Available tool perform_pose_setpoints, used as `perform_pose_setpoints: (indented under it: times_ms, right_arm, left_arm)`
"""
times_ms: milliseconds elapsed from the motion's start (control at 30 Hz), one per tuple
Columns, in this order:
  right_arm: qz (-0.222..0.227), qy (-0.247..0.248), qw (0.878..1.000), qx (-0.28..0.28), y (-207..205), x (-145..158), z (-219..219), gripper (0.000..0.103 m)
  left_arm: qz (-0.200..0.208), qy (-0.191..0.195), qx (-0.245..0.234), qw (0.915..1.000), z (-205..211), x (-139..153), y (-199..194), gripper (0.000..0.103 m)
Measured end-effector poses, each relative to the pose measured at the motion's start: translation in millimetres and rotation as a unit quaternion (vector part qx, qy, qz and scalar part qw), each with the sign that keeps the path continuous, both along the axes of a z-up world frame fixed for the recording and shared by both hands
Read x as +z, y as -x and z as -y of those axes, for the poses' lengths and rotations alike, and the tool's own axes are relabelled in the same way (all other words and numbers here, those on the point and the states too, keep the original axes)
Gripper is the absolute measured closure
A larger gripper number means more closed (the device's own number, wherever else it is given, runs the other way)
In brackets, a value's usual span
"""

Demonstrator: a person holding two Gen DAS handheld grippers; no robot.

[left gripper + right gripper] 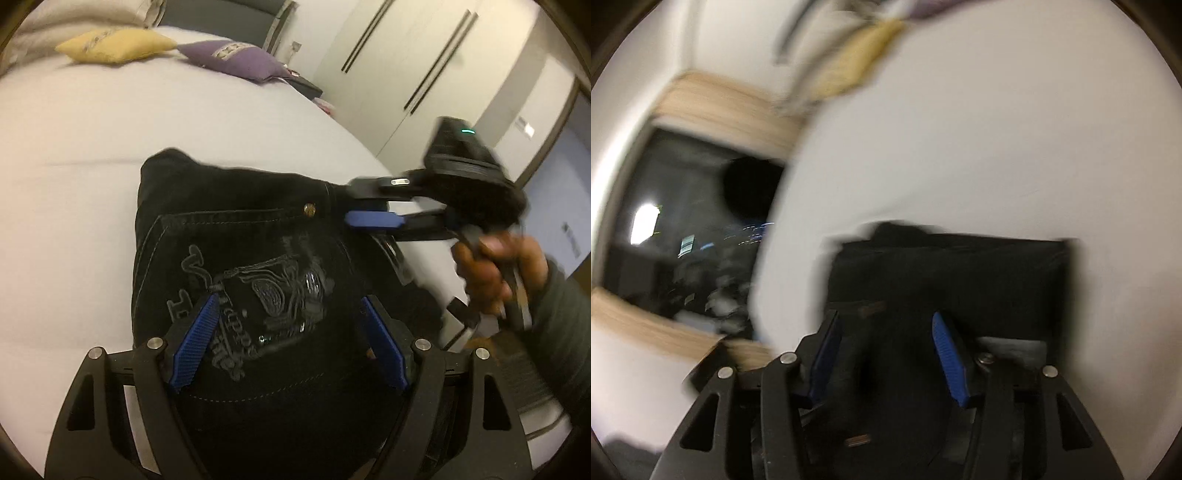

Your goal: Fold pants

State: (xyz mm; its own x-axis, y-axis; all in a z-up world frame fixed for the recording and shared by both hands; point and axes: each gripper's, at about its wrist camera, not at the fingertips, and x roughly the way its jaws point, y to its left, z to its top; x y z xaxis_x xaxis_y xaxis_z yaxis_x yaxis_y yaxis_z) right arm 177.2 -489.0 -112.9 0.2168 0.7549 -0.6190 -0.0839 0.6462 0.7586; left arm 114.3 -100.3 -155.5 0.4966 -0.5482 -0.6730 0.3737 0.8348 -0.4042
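Left gripper: jaws spread wide, blue pads to either side of the embroidered back pocket of the black pants; nothing pinched between them.

Right gripper: partly parted, blurred in its own view; dark cloth lies between the pads, and whether they press it cannot be told. Only the left wrist view shows this gripper from outside, at the waistband edge near a brass rivet, with the person's hand and a grey sleeve behind it.

Pants: folded into a compact dark block on the bed, directly under and ahead of both grippers. The right wrist view shows the block's far edge straight and squared; the left wrist view shows the pocket stitching.

White bed sheet: smooth and pale around the pants.

Far end of bed: yellow cushion and purple cushion, side by side.

Room: white wardrobe doors with dark vertical handles, left wrist view only; dark window with wooden frame, right wrist view only.
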Motion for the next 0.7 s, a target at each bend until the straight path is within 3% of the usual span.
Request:
perform_pose_setpoints:
  times_ms: [33,100,167,233,367,500,567,633,700]
  right_arm:
    - [-0.026,-0.023,0.999,-0.025,-3.1,-16.4,15.2,0.099]
    - [-0.041,-0.012,0.997,-0.060,0.8,-20.5,34.3,0.103]
    - [-0.022,-0.009,0.998,-0.055,11.2,-4.1,34.4,0.089]
    - [-0.001,-0.035,0.999,-0.034,13.9,19.4,21.3,0.049]
    - [0.051,-0.067,0.994,0.064,-10.0,63.7,-54.4,0.038]
    - [0.016,-0.035,0.991,0.132,-44.2,38.8,-133.5,0.035]
    - [-0.034,-0.002,0.992,0.122,-67.0,-0.6,-146.7,0.040]
    - [-0.063,-0.004,0.995,0.081,-76.7,-24.7,-133.2,0.079]
    - [-0.061,-0.017,0.997,0.048,-73.8,-17.9,-114.8,0.079]
  left_arm:
    - [0.001,-0.002,0.000,1.0000,0.2,-1.9,-0.8,0.026]
    - [0.001,0.007,0.000,1.0000,-2.4,2.8,-2.4,0.026]
    - [0.007,0.023,0.002,0.9997,-8.5,13.1,-1.5,0.026]
    - [0.021,0.029,0.000,0.9993,-13.1,17.1,-1.9,0.025]
    - [0.017,0.003,-0.004,0.9998,-7.7,3.5,0.2,0.026]
    - [0.028,-0.025,-0.013,0.9992,3.1,-9.4,-2.9,0.026]
    - [0.046,-0.066,-0.030,0.9963,13.2,-14.7,-4.3,0.026]
    - [0.050,-0.064,-0.027,0.9963,11.8,-17.8,-3.8,0.026]
    - [0.045,-0.055,-0.025,0.9971,8.6,-15.7,-7.0,0.026]
